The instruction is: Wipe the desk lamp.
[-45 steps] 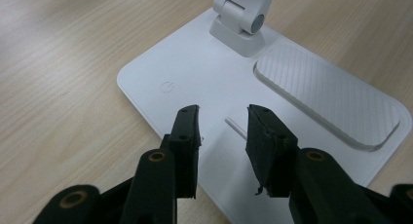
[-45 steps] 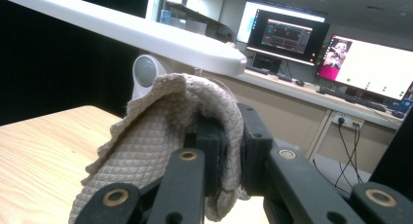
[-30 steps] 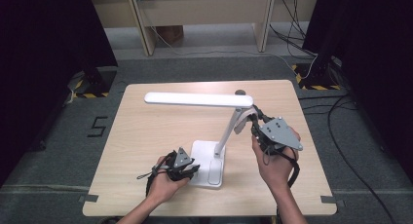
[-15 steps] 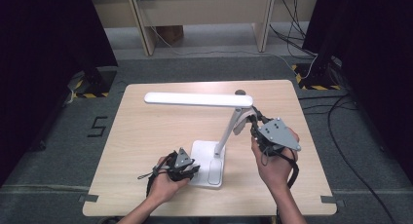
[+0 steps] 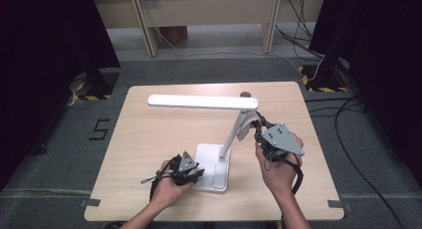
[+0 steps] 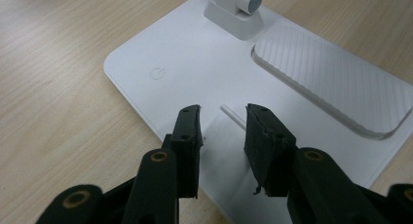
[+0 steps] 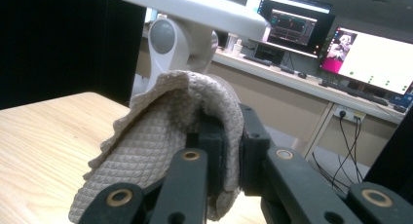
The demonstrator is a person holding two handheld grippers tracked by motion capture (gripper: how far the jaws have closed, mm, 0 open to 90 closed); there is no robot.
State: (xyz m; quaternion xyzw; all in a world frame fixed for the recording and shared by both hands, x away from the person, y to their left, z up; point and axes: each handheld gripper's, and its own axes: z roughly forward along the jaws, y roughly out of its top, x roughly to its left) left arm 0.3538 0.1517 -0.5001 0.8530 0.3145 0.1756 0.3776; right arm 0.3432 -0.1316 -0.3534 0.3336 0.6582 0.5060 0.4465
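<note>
We clamp a grey textured cloth (image 7: 160, 136) in the right gripper (image 7: 229, 136) against the desk lamp's arm (image 5: 233, 135); the left gripper (image 6: 221, 129), jaws parted and empty, rests on the lamp base (image 6: 195, 73).

A: Lighting in the high view?

B: Even, from overhead. The table (image 5: 149, 154) is well lit; both flanks fall into near black. The desk lamp (image 5: 214, 139) casts only a faint, soft shadow. Resolution is modest, fine detail soft.

A: The gripper views?

B: Left gripper view: the lamp base (image 6: 195, 78) shows mild sheen; the near jaws are slightly blurred. Right gripper view: the cloth (image 7: 165, 136) is sharp, the monitors (image 7: 370, 53) behind glare brightly and sit out of focus, and the left side is dark.
</note>
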